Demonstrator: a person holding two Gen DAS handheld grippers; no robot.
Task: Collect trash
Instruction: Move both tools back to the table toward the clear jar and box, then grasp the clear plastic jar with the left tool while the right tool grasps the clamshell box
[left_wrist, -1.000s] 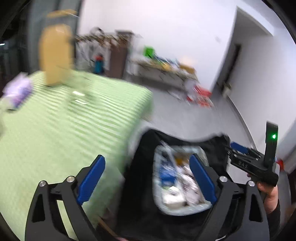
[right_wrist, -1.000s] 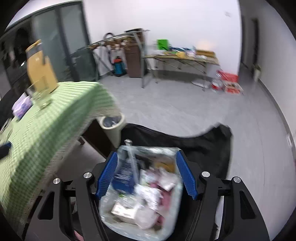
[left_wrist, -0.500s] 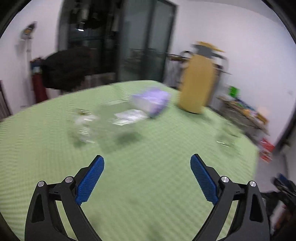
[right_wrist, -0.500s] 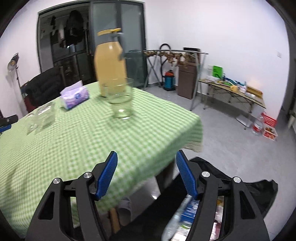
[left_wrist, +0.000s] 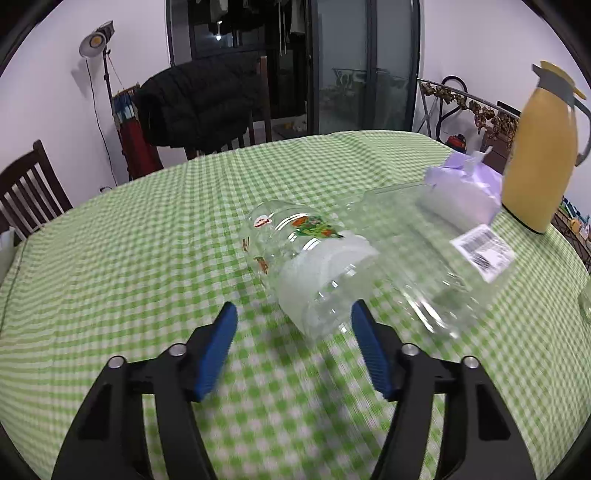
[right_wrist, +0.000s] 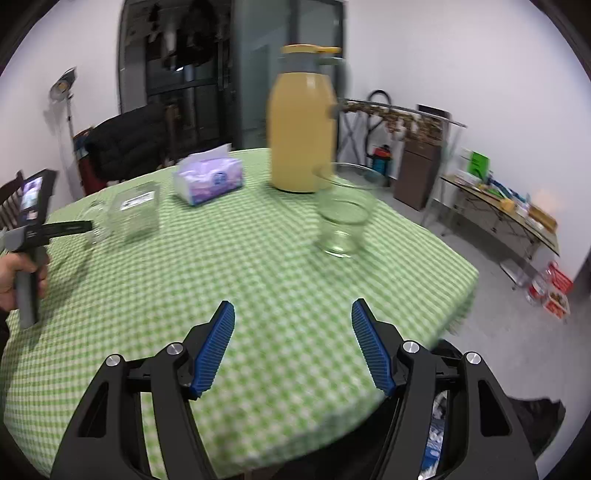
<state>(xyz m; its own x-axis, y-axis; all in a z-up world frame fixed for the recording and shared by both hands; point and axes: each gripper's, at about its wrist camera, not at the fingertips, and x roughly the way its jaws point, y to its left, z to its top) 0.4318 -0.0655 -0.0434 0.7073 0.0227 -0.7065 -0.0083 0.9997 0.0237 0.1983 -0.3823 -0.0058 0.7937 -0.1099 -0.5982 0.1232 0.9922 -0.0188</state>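
A clear plastic bottle (left_wrist: 310, 258) with a cartoon label lies on its side on the green checked table (left_wrist: 147, 221). My left gripper (left_wrist: 293, 314) is closing, and the bottle's near end sits between its blue pads without being pressed from both sides. A clear square tub (left_wrist: 443, 266) with a barcode sticker lies just right of the bottle. My right gripper (right_wrist: 293, 314) hangs open over the table's near edge with nothing between its fingers. The right wrist view shows the left gripper (right_wrist: 86, 226) far left, in a hand, by the tub (right_wrist: 136, 214). The black trash bag (right_wrist: 532, 413) sits low right.
A yellow thermos jug (right_wrist: 303, 122), a purple tissue pack (right_wrist: 208, 181) and an upright drinking glass (right_wrist: 343, 221) stand on the table. A chair with a black jacket (left_wrist: 199, 103) and another chair (left_wrist: 29, 192) line the far side. A cluttered side table (right_wrist: 498, 199) stands right.
Both views have swung up from the trash bag on the floor to the tabletop. The left jaws have narrowed, and the bottle now lies between them.
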